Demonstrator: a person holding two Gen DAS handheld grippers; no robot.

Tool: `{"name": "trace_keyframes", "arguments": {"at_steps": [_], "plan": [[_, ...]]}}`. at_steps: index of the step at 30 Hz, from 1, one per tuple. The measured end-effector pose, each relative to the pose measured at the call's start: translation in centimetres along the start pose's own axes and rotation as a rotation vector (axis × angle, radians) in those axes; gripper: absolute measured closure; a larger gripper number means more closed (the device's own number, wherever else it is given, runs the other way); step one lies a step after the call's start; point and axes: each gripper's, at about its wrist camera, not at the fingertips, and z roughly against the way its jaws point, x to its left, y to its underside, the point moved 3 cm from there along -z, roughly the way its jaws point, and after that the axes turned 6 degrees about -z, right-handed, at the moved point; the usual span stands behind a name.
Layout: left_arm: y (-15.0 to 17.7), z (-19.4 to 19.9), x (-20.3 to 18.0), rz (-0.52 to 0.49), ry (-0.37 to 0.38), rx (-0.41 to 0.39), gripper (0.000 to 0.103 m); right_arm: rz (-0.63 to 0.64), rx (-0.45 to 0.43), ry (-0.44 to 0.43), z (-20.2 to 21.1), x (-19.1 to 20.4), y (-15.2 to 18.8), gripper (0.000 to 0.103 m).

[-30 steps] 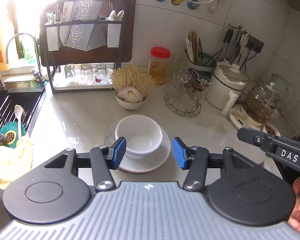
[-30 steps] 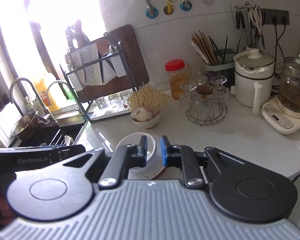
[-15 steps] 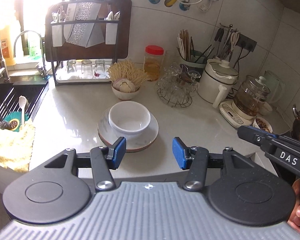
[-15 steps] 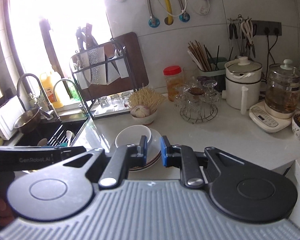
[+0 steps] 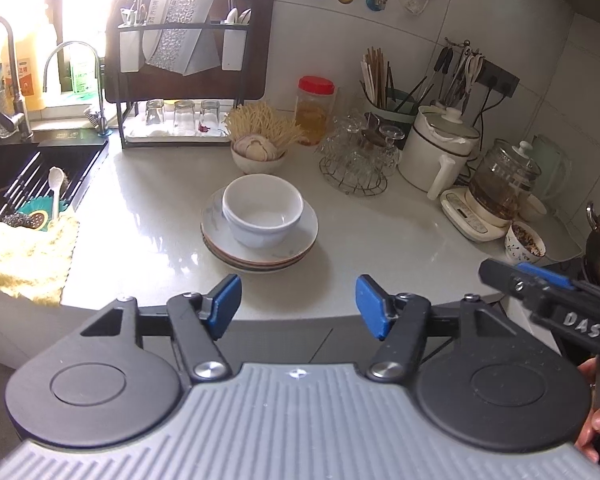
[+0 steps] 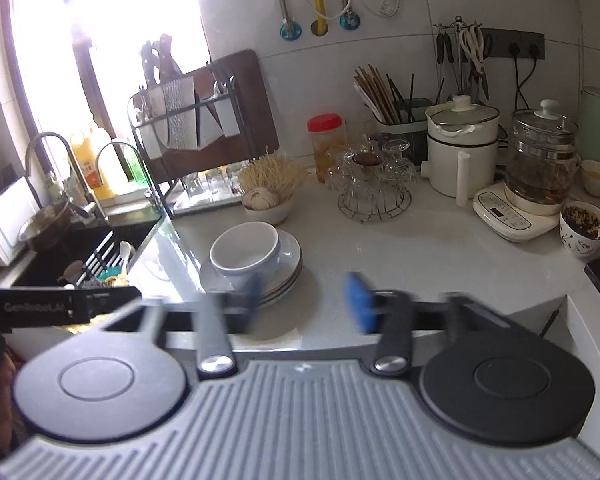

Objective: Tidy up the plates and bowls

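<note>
A white bowl [image 5: 262,209] sits upright on a stack of plates [image 5: 260,254] in the middle of the pale counter. It also shows in the right wrist view [image 6: 245,249], on the same stack of plates [image 6: 284,276]. My left gripper [image 5: 298,306] is open and empty, pulled back near the counter's front edge, well short of the stack. My right gripper [image 6: 304,306] is open and empty, its fingers blurred, just in front of the stack.
A bowl of garlic and noodles [image 5: 260,152] stands behind the stack. A wire rack of glasses [image 5: 356,160], a white pot [image 5: 440,152], a glass kettle [image 5: 500,188] and a filled cup [image 5: 525,243] are to the right. The sink [image 5: 28,184] and a yellow cloth [image 5: 28,252] are to the left.
Both grippers have drawn back from the bowl and plates, toward the counter's front edge. The right gripper has gone from shut to open.
</note>
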Motion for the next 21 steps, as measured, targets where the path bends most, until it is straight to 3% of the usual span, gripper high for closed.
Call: {"name": "trace_keyframes", "arguments": {"at_steps": [7, 10, 13, 15, 16, 21], "plan": [[0.7, 0.7, 0.0, -0.016, -0.006, 0.004, 0.026, 0.001, 0.003, -0.001, 0.4, 0.0, 0.2, 0.039], [0.9, 1.2, -0.5, -0.057, -0.033, -0.008, 0.017, -0.015, 0.004, -0.001, 0.5, -0.2, 0.2, 0.023], [1.0, 1.6, -0.7, -0.069, -0.046, -0.017, 0.014, 0.005, 0.000, 0.013, 0.4, -0.1, -0.1, 0.021], [1.0, 1.8, -0.4, -0.049, -0.038, -0.018, 0.011, 0.000, -0.006, 0.009, 0.4, -0.1, -0.3, 0.012], [1.0, 1.9, -0.2, -0.045, -0.041, -0.017, 0.011, -0.008, -0.012, 0.005, 0.5, -0.2, -0.3, 0.003], [1.1, 2.4, 0.4, -0.031, -0.068, -0.013, 0.005, -0.018, -0.020, 0.011, 0.7, -0.3, 0.0, 0.000]]}}
